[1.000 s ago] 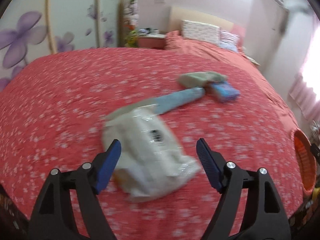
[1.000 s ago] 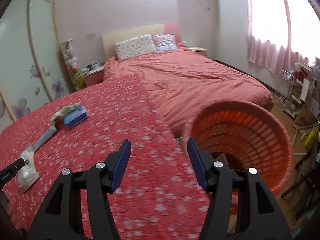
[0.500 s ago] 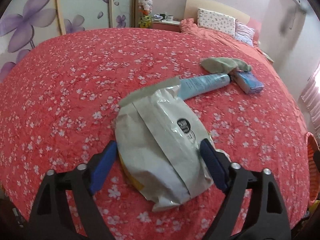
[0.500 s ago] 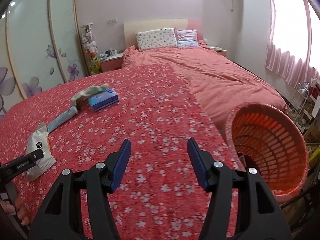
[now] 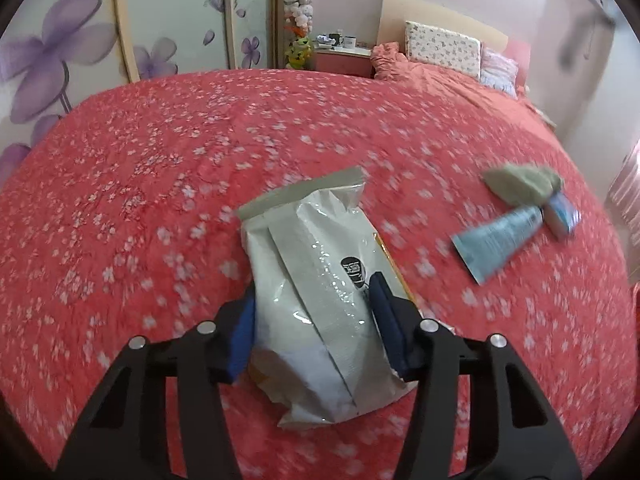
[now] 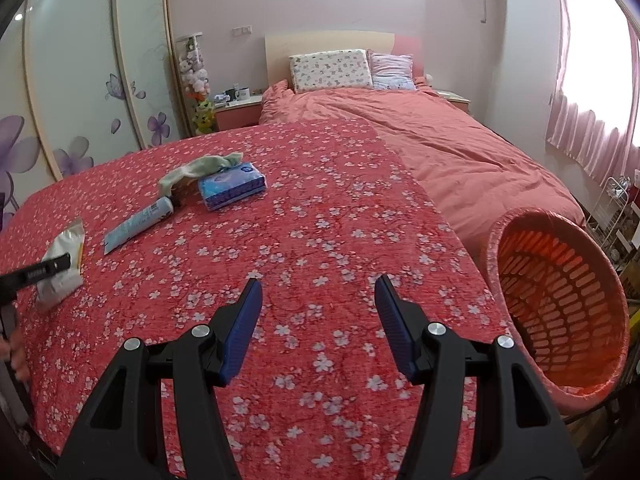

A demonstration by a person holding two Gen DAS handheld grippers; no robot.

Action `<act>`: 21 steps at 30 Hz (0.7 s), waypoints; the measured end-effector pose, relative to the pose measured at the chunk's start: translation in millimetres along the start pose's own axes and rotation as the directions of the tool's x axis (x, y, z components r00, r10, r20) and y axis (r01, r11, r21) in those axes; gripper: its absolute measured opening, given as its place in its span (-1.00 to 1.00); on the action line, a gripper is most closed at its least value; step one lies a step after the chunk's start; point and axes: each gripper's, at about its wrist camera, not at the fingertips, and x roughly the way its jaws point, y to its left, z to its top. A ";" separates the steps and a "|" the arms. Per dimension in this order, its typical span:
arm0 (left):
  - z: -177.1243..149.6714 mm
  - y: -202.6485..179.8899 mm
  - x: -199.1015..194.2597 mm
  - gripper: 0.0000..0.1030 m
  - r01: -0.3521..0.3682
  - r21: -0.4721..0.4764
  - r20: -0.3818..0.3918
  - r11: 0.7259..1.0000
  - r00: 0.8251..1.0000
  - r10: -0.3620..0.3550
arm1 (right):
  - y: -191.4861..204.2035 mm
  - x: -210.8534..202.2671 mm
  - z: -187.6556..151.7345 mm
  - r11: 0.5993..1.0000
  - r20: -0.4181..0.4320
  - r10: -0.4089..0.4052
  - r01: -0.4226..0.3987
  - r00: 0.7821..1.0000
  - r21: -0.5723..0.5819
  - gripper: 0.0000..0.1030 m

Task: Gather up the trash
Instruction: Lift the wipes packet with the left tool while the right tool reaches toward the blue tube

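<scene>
A white crinkled snack bag (image 5: pixel 312 248) lies on the red floral bedspread (image 5: pixel 160 184). My left gripper (image 5: pixel 314 320) straddles its near half; the jaws are closing and both blue pads touch the bag's sides. From the right wrist view the same bag (image 6: pixel 60 256) sits at the far left with a left finger (image 6: pixel 40 274) across it. My right gripper (image 6: pixel 318 312) hangs open over bare bedspread, holding nothing. An orange slatted basket (image 6: pixel 496 248) stands off the bed's right edge, tilted toward me.
A light-blue tube (image 6: pixel 138 222), a blue tissue pack (image 6: pixel 232 186) and a green cloth (image 6: pixel 200 168) lie together further up the bed. Pillows (image 6: pixel 328 68), a nightstand (image 6: pixel 238 114) and flowered wardrobe doors (image 6: pixel 80 80) are beyond. A wire rack (image 6: pixel 612 208) stands by the window.
The left gripper has moved forward over the bag and its jaws have come in against the bag's sides. The right gripper's view has swung left, away from the basket; its jaws are unchanged.
</scene>
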 end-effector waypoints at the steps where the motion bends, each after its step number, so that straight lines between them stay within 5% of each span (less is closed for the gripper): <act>1: 1.4 4.7 -2.5 0.12 0.011 -0.021 0.007 1.000 1.000 -0.011 | 1.5 -0.2 0.4 1.000 0.001 0.002 -0.002 1.000 -0.003 0.14; 8: -8.8 3.9 -15.4 0.71 0.023 -0.092 0.022 0.996 1.000 -0.021 | 11.2 3.5 0.7 1.000 -0.009 0.017 -0.018 1.000 -0.015 0.14; 12: -6.2 -8.6 -11.2 0.78 0.018 -0.124 0.001 0.992 1.000 -0.018 | 16.1 2.5 -0.2 0.999 -0.009 0.023 -0.024 1.000 -0.029 0.14; 21: -16.6 -40.1 -1.8 0.72 -0.144 -0.058 -0.033 0.988 0.989 0.142 | 17.1 5.9 -0.2 0.999 -0.021 0.022 -0.023 1.000 -0.029 0.14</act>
